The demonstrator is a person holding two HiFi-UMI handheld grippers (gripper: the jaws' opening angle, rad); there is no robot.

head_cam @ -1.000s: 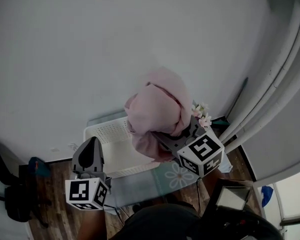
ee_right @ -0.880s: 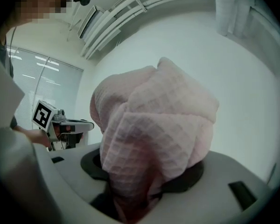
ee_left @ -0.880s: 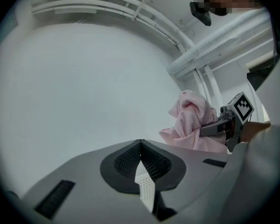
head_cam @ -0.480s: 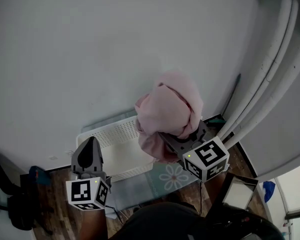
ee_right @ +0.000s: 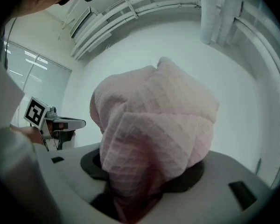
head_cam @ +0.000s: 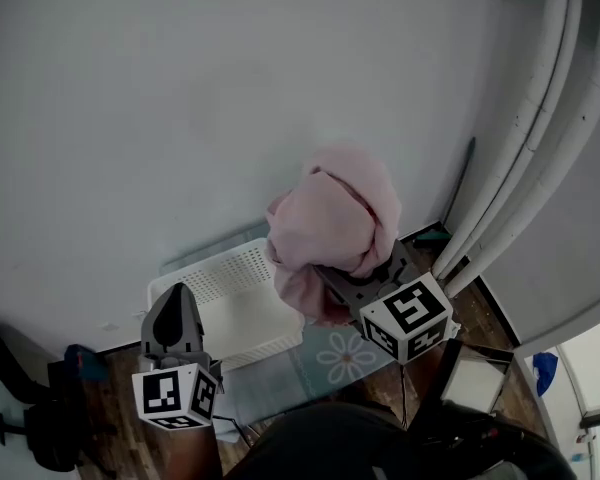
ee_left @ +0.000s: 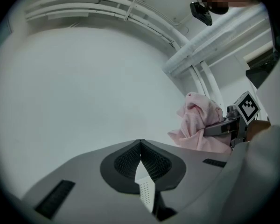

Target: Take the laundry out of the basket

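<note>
A dark wooden floor [head_cam: 105,408] is seen along the foot of a pale wall. 1 white perforated basket [head_cam: 220,303] is stood there, close against the wall. A pale mat [head_cam: 325,358] with 1 daisy printed on it is laid flat at the basket's front edge. 2 small blue objects are left on the boards, 1 at the far left [head_cam: 80,360] and 1 at the right [head_cam: 543,371].

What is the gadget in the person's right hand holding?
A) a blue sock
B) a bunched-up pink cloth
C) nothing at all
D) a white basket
B: the right gripper has its jaws closed on a bunched pink cloth, which fills the right gripper view.
</note>
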